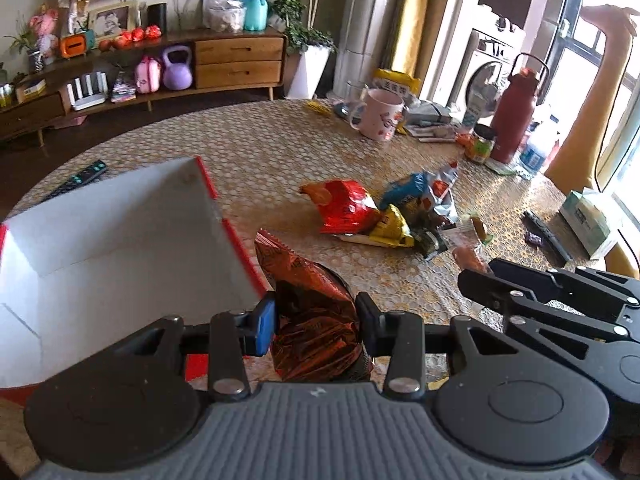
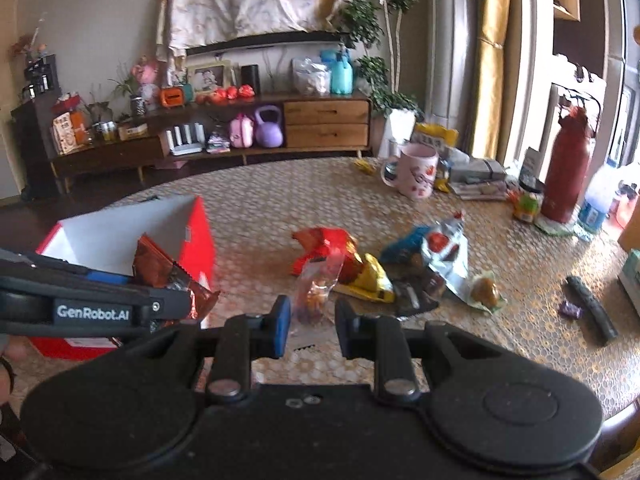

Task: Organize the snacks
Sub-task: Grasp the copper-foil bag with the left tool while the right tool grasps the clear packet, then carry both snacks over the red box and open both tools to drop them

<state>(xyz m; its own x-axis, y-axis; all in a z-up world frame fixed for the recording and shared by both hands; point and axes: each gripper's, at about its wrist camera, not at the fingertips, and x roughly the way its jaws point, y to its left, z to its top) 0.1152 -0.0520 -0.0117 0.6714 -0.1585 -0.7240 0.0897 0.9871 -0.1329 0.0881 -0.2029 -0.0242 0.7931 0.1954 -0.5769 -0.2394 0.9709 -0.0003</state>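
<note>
My left gripper [image 1: 316,320] is shut on a dark red foil snack bag [image 1: 312,308] and holds it beside the right wall of a red box with a white inside [image 1: 120,248]. The right wrist view shows that bag [image 2: 168,276] over the box's [image 2: 196,240] near right corner. My right gripper [image 2: 312,318] is shut on a clear packet of orange snacks [image 2: 318,288], lifted in front of a pile of snack bags [image 2: 360,264] on the table. The pile also shows in the left wrist view [image 1: 384,212], with the right gripper's body [image 1: 560,292] at the right.
A round table with a gold patterned cloth [image 1: 260,152] carries a pink mug [image 1: 382,114], a red flask [image 1: 514,116], a jar [image 1: 482,144], a tissue box [image 1: 586,216], a black remote [image 1: 546,236] and another remote [image 1: 80,176] behind the box. A wooden sideboard [image 2: 240,128] stands behind.
</note>
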